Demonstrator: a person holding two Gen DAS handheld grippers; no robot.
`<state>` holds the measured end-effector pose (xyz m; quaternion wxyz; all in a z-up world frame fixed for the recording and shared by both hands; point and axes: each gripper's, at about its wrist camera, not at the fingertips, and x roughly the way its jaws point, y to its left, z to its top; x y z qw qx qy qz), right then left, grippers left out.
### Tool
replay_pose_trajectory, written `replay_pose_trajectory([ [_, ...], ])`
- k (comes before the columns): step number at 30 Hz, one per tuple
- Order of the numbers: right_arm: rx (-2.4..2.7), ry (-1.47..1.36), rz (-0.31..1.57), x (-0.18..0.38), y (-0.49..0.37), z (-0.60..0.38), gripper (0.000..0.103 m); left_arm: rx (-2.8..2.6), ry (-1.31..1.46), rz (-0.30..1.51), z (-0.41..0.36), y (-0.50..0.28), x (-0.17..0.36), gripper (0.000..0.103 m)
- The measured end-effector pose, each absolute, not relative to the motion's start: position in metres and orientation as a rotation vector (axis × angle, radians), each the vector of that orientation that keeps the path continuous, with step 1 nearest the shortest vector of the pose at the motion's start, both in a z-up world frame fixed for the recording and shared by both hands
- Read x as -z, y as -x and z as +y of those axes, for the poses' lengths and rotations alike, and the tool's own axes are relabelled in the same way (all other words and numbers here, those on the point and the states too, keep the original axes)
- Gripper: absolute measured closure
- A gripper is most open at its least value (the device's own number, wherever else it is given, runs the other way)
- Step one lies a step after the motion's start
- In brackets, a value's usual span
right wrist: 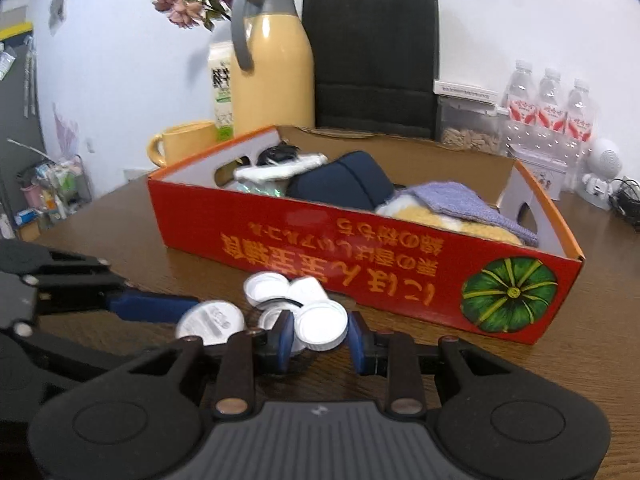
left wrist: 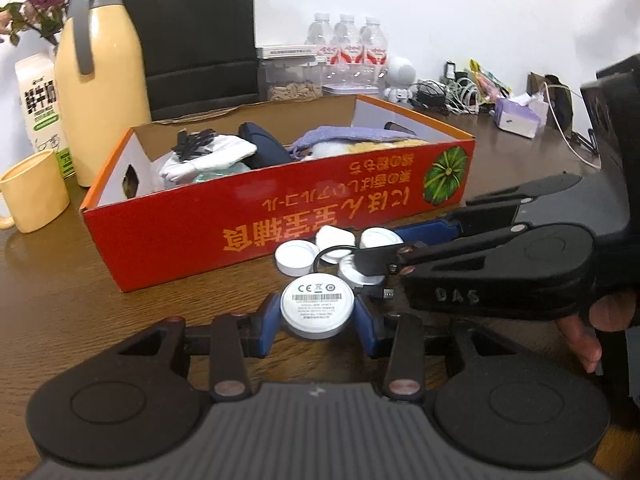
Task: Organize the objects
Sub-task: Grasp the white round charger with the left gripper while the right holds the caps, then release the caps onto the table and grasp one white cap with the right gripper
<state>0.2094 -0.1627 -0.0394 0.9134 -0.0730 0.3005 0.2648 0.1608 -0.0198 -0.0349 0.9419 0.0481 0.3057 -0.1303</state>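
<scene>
Left tongs [left wrist: 316, 316]: blue pads clamped on either side of a round white disc [left wrist: 317, 307], printed face up with small regulatory marks. The disc sits between the pads, just above the desk [left wrist: 60, 280].

Right tongs [right wrist: 318, 336]: blue pads closed on a white cap [right wrist: 320, 326], one pad on each side of its rim. In the left wrist view the same tongs enter from the right, dark fingers lying low over the pile.

Pile of white caps [left wrist: 294, 257] lies on the desk directly ahead of both tongs, touching or overlapping one another, just in front of the long red wall of the cardboard box [left wrist: 256, 216]. A thin black cable [left wrist: 334, 249] loops among the caps; its plug end lies near the disc.

Box: open top, orange rim, pumpkin picture at one end. Inside: a purple cloth [right wrist: 460, 200], a dark blue item [right wrist: 340, 182], white fabric [left wrist: 216, 156].

Behind the box: yellow jug [left wrist: 100, 92] with grey handle, yellow mug [left wrist: 34, 190], milk carton [left wrist: 40, 104], black paper bag [right wrist: 372, 60], three water bottles [left wrist: 346, 46].

The two tongs are close together, left one's disc just beside the right one's cap.
</scene>
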Motion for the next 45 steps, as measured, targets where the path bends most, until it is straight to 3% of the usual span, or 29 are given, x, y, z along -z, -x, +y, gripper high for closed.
replay_pose_trajectory([
  [31,-0.530,0.162,0.615,0.040,-0.206,-0.163,0.076,0.116,0.044,0.563,0.035,-0.136,0.024,0.062],
  [33,-0.522,0.117,0.601,0.038,-0.205,-0.169,0.068,0.125,0.035,0.553,0.033,-0.133,0.022,0.062],
  [35,-0.486,0.097,0.587,0.037,-0.205,-0.174,0.052,0.128,0.021,0.541,0.029,-0.129,0.020,0.062],
  [40,-0.456,0.093,0.586,0.037,-0.204,-0.178,0.040,0.125,0.015,0.541,0.028,-0.127,0.019,0.062],
  [45,-0.553,0.127,0.525,0.028,-0.180,-0.170,0.037,0.138,0.011,0.548,0.025,-0.130,0.019,0.062],
])
